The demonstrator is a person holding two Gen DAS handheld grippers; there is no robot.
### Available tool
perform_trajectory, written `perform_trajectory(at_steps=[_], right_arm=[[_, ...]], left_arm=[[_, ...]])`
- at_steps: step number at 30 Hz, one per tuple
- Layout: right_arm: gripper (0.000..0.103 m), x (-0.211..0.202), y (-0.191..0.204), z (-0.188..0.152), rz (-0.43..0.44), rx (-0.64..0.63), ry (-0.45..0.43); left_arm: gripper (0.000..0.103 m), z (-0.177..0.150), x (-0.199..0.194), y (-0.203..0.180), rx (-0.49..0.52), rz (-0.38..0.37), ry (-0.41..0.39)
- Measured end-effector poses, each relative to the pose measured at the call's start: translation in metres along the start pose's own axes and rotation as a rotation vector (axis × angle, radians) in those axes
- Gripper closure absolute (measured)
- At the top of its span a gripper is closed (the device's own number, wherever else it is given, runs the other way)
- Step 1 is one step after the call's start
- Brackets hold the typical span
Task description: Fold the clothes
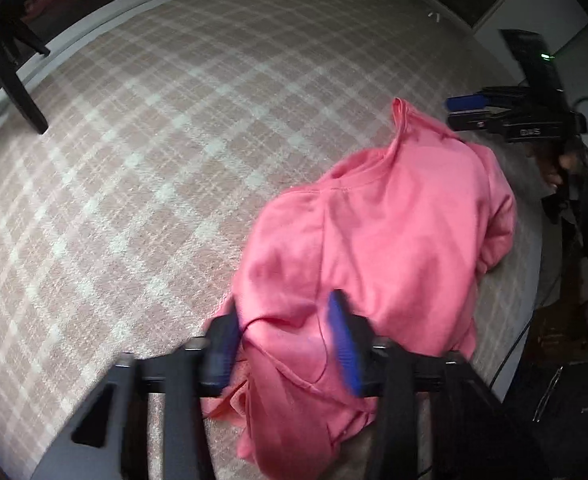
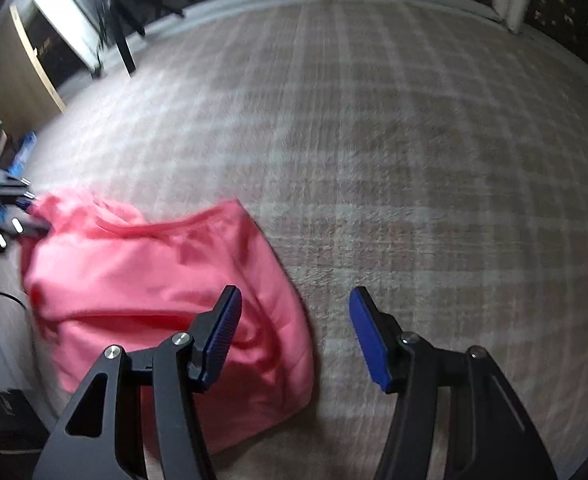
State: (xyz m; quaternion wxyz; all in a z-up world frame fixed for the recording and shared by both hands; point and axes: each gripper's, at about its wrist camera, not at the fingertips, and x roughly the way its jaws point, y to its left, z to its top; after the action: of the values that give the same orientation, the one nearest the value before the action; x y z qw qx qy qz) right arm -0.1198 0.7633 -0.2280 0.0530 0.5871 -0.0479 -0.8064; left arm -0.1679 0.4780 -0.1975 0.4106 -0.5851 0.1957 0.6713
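Observation:
A pink sweatshirt [image 1: 378,240] lies bunched on a pink-and-white checked carpet [image 1: 153,152]. My left gripper [image 1: 285,320] has its jaws wide apart with a fold of the pink cloth between and over them; the frames do not show a grip. In the right wrist view the sweatshirt [image 2: 145,280] lies at the lower left. My right gripper [image 2: 294,304] is open and empty, above the carpet [image 2: 414,180] at the garment's right edge. The right gripper also shows in the left wrist view [image 1: 466,110], beyond the garment's far end.
Black chair legs [image 1: 17,92] stand at the carpet's far left edge. A wooden cabinet [image 2: 17,76] and dark furniture legs [image 2: 125,48] stand beyond the carpet. Cables and dark gear [image 1: 566,320] lie off the carpet's right side.

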Motion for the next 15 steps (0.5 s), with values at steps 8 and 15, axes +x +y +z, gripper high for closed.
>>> perform_trajectory(at_steps=[8, 15], right_arm=[[0.064, 0.002, 0.049, -0.016, -0.055, -0.218, -0.015], [0.099, -0.052, 0.059, -0.010, -0.045, -0.027, -0.158]], left_arm=[[0.097, -0.014, -0.038, 0.003, -0.029, -0.010, -0.101], [0.098, -0.033, -0.073, 0.002, -0.028, 0.047, -0.195]])
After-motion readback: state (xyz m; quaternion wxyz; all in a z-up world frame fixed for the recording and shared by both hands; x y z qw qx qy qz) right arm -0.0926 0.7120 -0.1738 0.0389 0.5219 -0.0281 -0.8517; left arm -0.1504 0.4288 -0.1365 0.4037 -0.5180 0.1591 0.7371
